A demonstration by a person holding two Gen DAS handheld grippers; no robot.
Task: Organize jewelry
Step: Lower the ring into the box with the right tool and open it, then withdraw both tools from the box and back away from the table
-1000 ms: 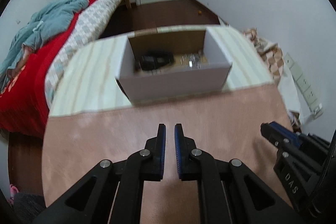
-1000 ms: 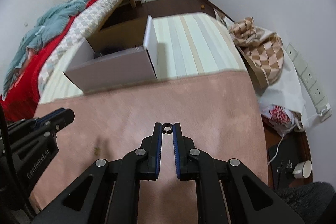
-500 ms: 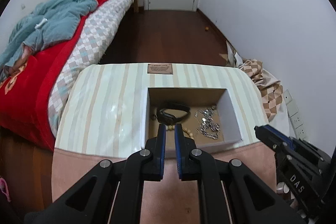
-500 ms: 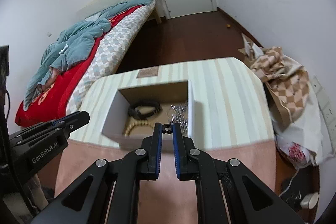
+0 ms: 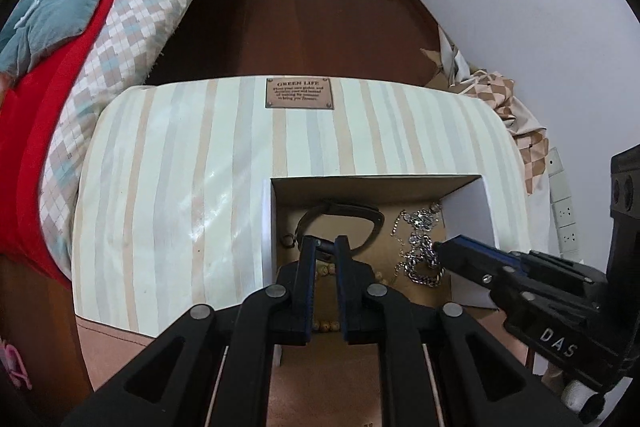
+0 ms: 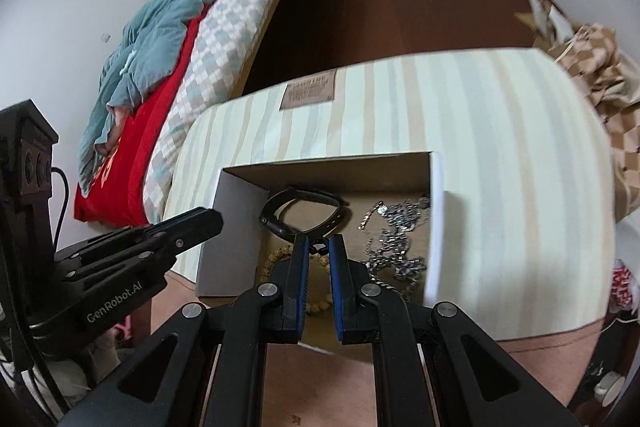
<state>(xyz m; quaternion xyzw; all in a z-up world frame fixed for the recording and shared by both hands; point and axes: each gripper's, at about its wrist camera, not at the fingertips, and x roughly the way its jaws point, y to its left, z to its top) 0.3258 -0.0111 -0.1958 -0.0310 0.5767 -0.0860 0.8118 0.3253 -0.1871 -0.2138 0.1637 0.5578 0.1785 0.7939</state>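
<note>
An open white cardboard box (image 5: 468,211) (image 6: 236,223) stands on the striped tabletop. Inside lie a dark band bracelet (image 5: 340,217) (image 6: 304,205), a silver chain (image 5: 418,251) (image 6: 394,239) and a wooden bead bracelet (image 5: 326,325) (image 6: 276,255). My right gripper (image 6: 319,245) is shut on a small dark ring (image 6: 319,247) and hovers over the box; it also shows in the left wrist view (image 5: 472,255). My left gripper (image 5: 323,245) is nearly closed and empty above the box's near-left part; it shows at the left of the right wrist view (image 6: 192,223).
The table (image 5: 180,187) has a striped cloth with a brown label (image 5: 299,94) and a pink cloth (image 6: 360,387) in front. A bed with red and checked covers (image 5: 100,39) stands left. Checked fabric (image 6: 600,79) lies right by the wall.
Both grippers have moved forward and down over the box, so the box interior now fills the view. The right gripper still holds the ring.
</note>
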